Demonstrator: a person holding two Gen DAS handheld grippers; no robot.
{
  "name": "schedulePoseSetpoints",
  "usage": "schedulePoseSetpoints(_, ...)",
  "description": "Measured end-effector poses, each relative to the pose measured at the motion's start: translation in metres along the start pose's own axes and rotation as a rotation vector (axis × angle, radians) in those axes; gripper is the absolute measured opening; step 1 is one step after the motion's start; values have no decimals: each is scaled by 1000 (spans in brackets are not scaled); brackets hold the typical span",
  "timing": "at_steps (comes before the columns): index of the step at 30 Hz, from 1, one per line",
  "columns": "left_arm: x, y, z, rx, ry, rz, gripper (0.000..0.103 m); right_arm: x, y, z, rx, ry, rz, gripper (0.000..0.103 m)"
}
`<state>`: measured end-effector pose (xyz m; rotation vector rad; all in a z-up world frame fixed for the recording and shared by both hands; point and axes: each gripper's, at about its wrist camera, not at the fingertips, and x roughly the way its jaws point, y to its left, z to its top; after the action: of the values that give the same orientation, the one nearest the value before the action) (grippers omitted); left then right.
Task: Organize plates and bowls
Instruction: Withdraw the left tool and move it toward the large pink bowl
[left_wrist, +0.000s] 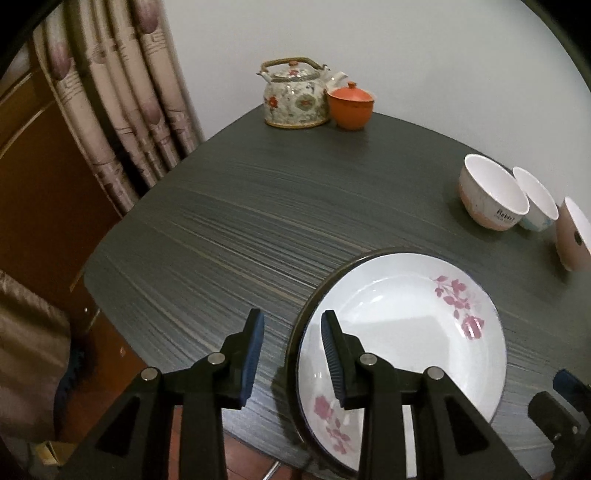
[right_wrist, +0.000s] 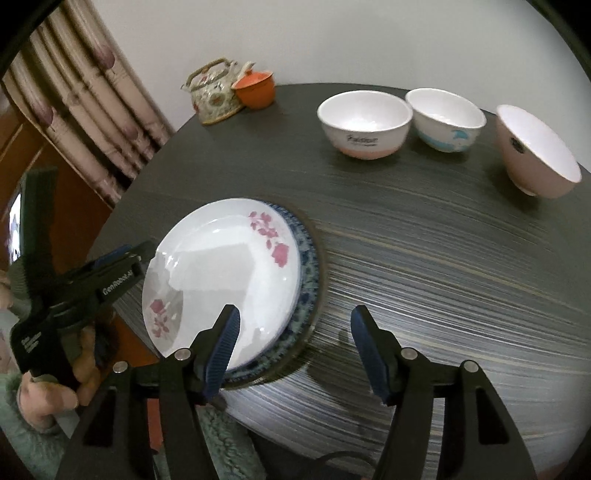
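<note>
Free room and obstacles. Ahead of the left gripper (left_wrist: 291, 354) jaws, bare tabletop (left_wrist: 240, 221) runs clear to the teapot (left_wrist: 295, 96) and orange lidded cup (left_wrist: 350, 105) at the far edge. The stacked plates (right_wrist: 221, 273) lie under and left of the right gripper (right_wrist: 291, 354) jaws; open tabletop lies ahead and right, up to three bowls (right_wrist: 364, 123) in a row.

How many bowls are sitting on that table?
3, in a row along the far right side: a white bowl with a pink base nearest the teapot, a dolphin-print bowl beside it, then a pink bowl. None seem hidden.
</note>
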<state>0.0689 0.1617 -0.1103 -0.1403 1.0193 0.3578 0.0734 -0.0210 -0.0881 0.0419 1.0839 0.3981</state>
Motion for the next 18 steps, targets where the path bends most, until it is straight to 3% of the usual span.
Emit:
schedulePoseSetpoints(6,-16,-27,-9,54,32,-32,33,-20,-26,-4,55,-30,0,61)
schedulePoseSetpoints(10,-27,-62,-8,114,75,-111,33,-29,-49,-6,115,-52,-8,61)
schedulePoseSetpoints(13,-40,-92,-7,175,53,-141,34,-34,-63,-8,141,-56,-41,61)
schedulePoseSetpoints(18,-59,-140,1,260,-7,-172,47,-47,-89,-9,157,-81,-118,63)
